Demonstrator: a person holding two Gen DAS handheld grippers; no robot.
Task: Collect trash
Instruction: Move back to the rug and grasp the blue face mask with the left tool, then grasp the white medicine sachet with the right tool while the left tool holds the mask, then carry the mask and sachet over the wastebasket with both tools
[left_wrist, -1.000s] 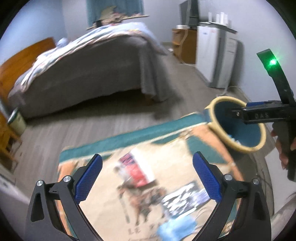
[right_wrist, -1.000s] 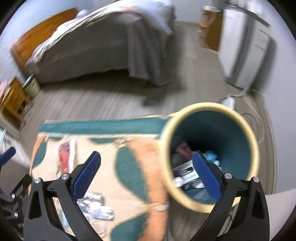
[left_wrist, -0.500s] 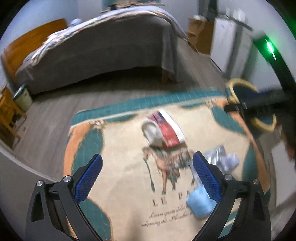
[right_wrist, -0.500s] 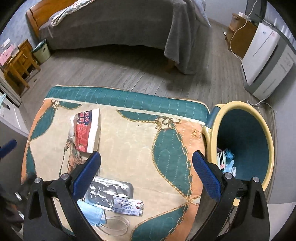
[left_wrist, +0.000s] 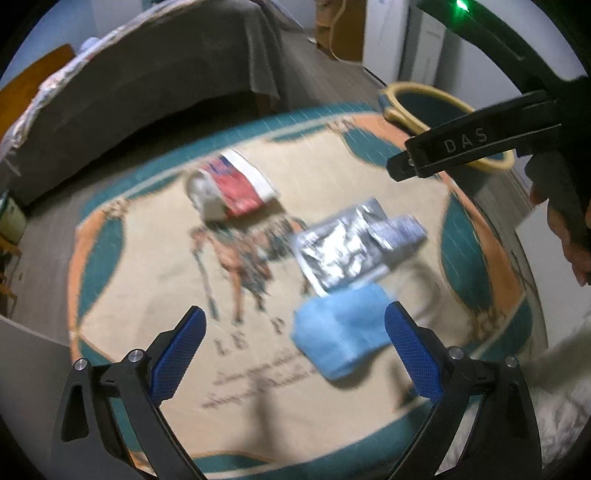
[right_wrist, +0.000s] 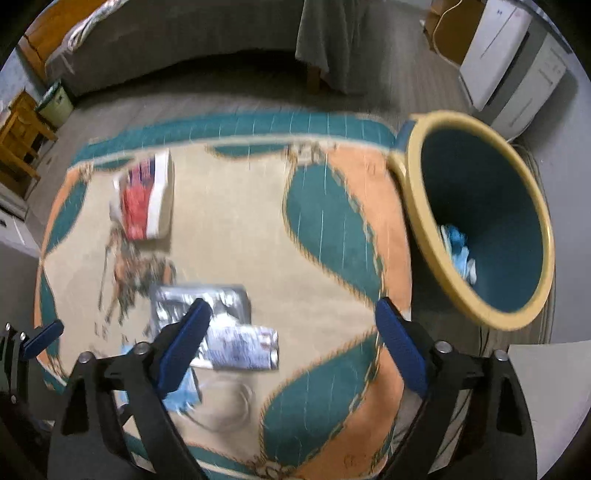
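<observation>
The left gripper (left_wrist: 293, 345) hangs over the near part of the rug (left_wrist: 155, 295), its jaws wide apart and holding nothing. The blue mask (left_wrist: 340, 332) lies right in that gap, crowded toward the right-hand blue pad (left_wrist: 412, 354), its long axis running roughly left to right across the opening. In my judgement this is the piece the next move turns on, and the left gripper is much the nearer one; it would want to shift slightly right to centre before closing. The mask is soft, pale blue and rumpled, and I expect it to crumple when pinched.

The right gripper (right_wrist: 291, 345) is also spread wide and empty. In its view the mask (right_wrist: 181, 391) sits behind its left finger, and a loop that may be the ear strap lies just right of it, too blurred to tell.

Just beyond the mask lies a crinkled foil pack (left_wrist: 340, 251), with a small printed packet (left_wrist: 399, 232) touching its right end. Farther, left of centre, is a red and white wrapper (left_wrist: 236, 188), well apart from the rest.

At the far right edge of the rug stands the bin (right_wrist: 413, 206), yellow-rimmed, teal inside, with some blue and white trash (right_wrist: 458, 251) at the bottom.
</observation>
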